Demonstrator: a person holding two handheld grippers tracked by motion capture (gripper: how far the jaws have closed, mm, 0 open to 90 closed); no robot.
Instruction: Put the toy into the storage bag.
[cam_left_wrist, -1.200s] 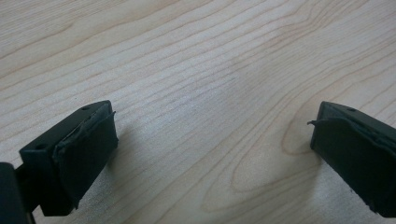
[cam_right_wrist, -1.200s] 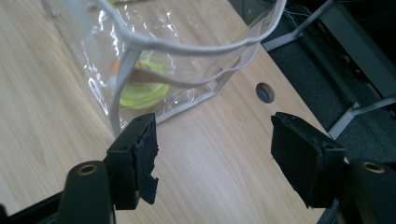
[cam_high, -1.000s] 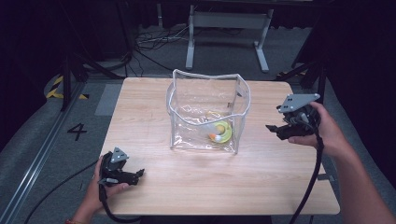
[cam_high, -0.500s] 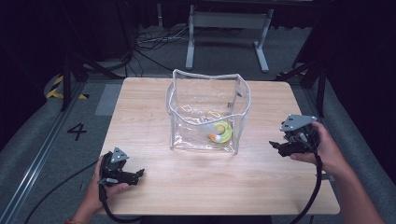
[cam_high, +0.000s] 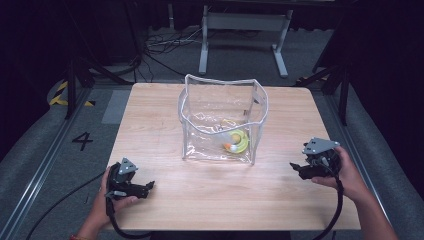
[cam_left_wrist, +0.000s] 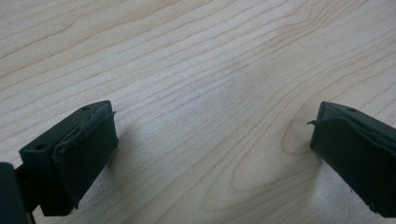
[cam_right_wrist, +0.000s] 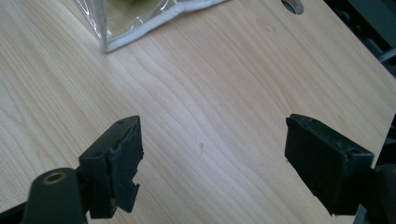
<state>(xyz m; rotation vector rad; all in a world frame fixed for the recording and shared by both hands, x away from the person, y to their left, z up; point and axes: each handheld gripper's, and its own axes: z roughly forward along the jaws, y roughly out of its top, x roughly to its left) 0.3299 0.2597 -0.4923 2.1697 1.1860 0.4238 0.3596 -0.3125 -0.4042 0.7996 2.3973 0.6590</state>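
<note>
Both my grippers low over bare worktop (cam_high: 165, 120), jaws wide and empty, right gripper (cam_high: 298, 169) just opening further beside clear pouch (cam_high: 220, 120), left gripper (cam_high: 145, 187) near corner.

A light wooden worktop (cam_high: 165, 120) with rounded corners carries a clear plastic pouch (cam_high: 222, 122), standing open near its middle, a yellow-green toy (cam_high: 236, 140) lying inside the pouch.

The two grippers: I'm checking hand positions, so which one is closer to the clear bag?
The right gripper: its own view catches the clear bag's white-edged bottom corner, while the left gripper faces bare table.
</note>
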